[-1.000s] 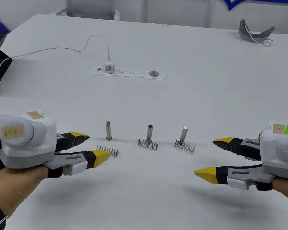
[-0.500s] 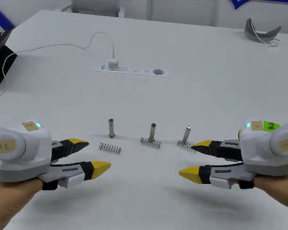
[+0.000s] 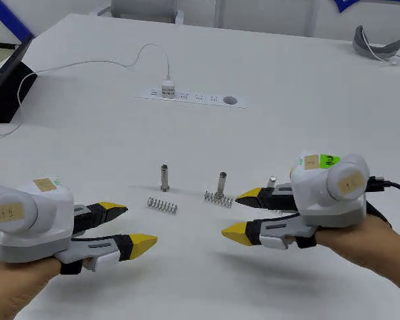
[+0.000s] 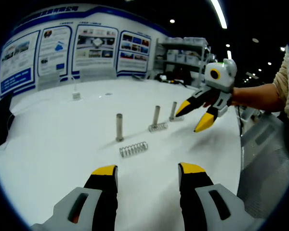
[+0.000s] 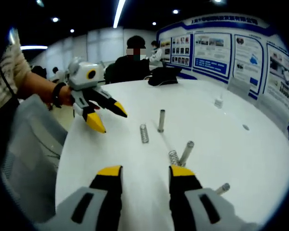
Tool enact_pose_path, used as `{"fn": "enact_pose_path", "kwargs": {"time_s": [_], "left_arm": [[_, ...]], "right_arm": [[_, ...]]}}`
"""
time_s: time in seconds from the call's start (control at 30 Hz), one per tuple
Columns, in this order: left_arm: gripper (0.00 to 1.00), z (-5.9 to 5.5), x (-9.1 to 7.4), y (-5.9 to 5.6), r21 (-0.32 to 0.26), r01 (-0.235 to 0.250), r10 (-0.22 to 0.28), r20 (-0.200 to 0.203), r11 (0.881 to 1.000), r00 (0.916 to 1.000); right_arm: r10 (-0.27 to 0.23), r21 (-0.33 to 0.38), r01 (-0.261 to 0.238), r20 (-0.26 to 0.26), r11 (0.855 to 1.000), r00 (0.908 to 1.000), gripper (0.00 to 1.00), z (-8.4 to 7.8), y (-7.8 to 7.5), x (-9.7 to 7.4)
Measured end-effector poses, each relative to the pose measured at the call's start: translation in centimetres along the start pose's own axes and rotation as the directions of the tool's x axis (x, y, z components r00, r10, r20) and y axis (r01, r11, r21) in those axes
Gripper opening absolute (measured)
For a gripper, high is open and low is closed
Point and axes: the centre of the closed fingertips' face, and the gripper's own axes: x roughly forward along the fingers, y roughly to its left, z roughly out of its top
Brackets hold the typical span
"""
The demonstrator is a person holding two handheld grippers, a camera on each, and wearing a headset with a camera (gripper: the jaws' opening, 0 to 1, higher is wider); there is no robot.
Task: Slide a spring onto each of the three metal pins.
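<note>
Silver metal pins, three of them, stand upright in a left-to-right row on the white worktop [image 3: 307, 100]. Each is a short, plain, smooth cylinder. The left pin [image 3: 165, 177] and middle pin [image 3: 221, 183] are in clear sight in the head view. The right pin [image 3: 272, 181] shows just its top there, behind the right gripper [image 3: 232, 215]. In the left gripper view all three pins are bare from top to base.

The springs are thin silver wire coils lying on their sides. The left spring [image 3: 162, 205] lies just near of the left pin and apart from it. The middle spring [image 3: 218, 198] lies at the foot of the middle pin; whether they touch, cannot tell. Neither spring is on a pin yet.

The right gripper hovers above the worktop just near of the middle and right pins, tips pointing left. Its black fingers with yellow tips are spread apart, nothing between them. The left gripper [image 3: 137, 225] is at the near left, apart from the pins, tips pointing right. Its fingers are also spread, with nothing held. A hand grips each gripper body.

Far side of the worktop: a white power strip [image 3: 190, 99] with a plug [image 3: 167, 87] in it and a cable running left. A dark slab [image 3: 10, 83] stands at the far left edge.
</note>
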Motion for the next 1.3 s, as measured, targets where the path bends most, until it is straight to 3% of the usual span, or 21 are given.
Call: {"fn": "enact_pose_path", "kwargs": {"time_s": [0.43, 0.67, 1.03, 1.3], "left_arm": [[0.51, -0.4, 0.0, -0.3, 0.012, 0.004, -0.004, -0.018, 1.0, 0.9998], [0.5, -0.6, -0.2, -0.1, 0.011, -0.001, 0.001, -0.024, 1.0, 0.9997], [0.49, -0.8, -0.3, 0.0, 0.013, -0.002, 0.002, -0.033, 1.0, 0.9994], [0.48, -0.7, -0.5, -0.2, 0.018, -0.005, 0.005, -0.042, 1.0, 0.9991]], "right_arm": [[0.041, -0.025, -0.041, 0.004, 0.999, 0.9992, 0.32, 2.6, 0.5, 5.3], [0.053, -0.021, -0.054, -0.01, 0.998, 0.9985, 0.29, 2.9, 0.5, 7.5], [0.058, -0.004, -0.058, -0.037, 0.998, 0.9977, 0.22, 1.9, 0.4, 9.3], [0.05, -0.002, -0.05, -0.044, 0.999, 0.9978, 0.16, 1.5, 0.1, 9.7]]}}
